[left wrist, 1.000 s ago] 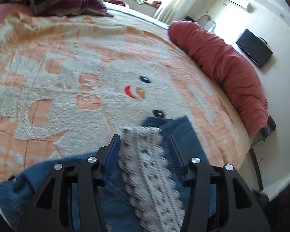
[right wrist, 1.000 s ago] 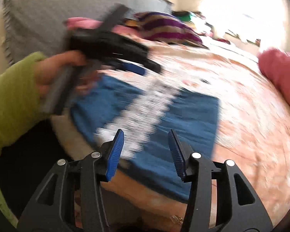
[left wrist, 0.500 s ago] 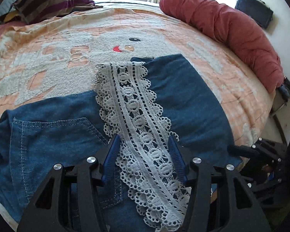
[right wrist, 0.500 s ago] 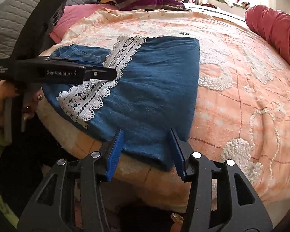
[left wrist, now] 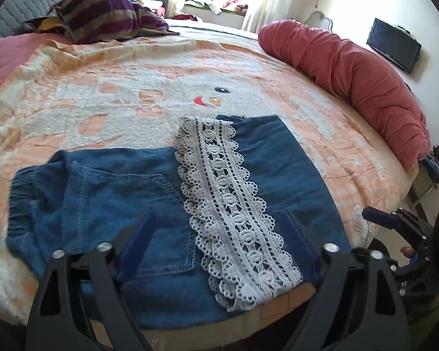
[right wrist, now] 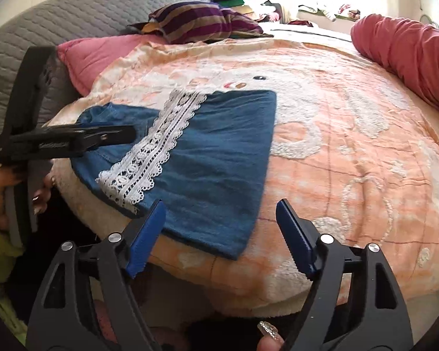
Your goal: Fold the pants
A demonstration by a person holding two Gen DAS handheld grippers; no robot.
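Note:
Blue denim pants [left wrist: 108, 201] with a white lace strip [left wrist: 228, 210] lie folded on the orange blanket at the bed's near edge; they also show in the right wrist view [right wrist: 219, 158]. My left gripper [left wrist: 218, 235] is open, its fingers over the pants on either side of the lace, holding nothing. It shows from the side in the right wrist view [right wrist: 73, 142]. My right gripper [right wrist: 225, 231] is open and empty, just off the pants' near corner at the bed edge. It shows in the left wrist view [left wrist: 395, 222] at the right.
The orange blanket [right wrist: 351, 134] with a white snowman pattern covers the bed. A red rolled duvet [left wrist: 351, 67] lies along the far right. A striped pillow [left wrist: 108, 20] and a pink pillow [right wrist: 102, 55] sit at the head. A grey headboard [right wrist: 73, 20] is behind.
Both grippers have opened wider. The left gripper has drawn back from the pants, so more of them and the lace shows. The right gripper has moved slightly to the right.

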